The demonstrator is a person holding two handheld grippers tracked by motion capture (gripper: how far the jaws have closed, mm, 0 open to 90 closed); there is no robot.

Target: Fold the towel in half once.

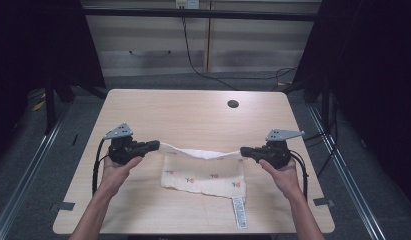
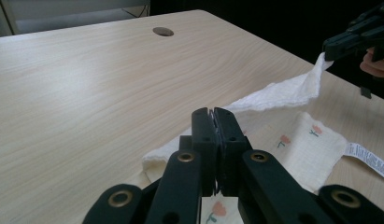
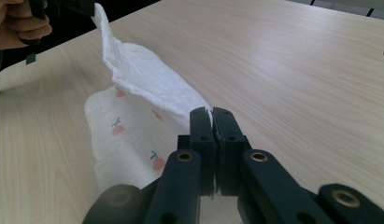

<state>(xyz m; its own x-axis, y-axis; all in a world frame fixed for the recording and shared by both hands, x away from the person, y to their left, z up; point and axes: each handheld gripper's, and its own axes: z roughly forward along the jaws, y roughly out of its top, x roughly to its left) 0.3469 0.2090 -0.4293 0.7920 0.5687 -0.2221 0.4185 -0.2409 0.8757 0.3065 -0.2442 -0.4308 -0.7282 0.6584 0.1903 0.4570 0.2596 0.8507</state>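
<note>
Left tool [image 1: 154, 145] and right tool [image 1: 245, 150] each pinch a corner of the soft, crinkly cream cloth [image 1: 203, 175], jaws clamped tight. Its lifted edge sags between them; the fruit-printed rest lies on the pale woodgrain desk [image 1: 193, 112].

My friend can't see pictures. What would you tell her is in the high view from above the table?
Two hands hold black grippers, the left gripper and the right gripper, each pinching a far corner of a cream cloth with small fruit prints, lifting its far edge off a light wooden table. A white label sticks out from the cloth's near edge.
</note>
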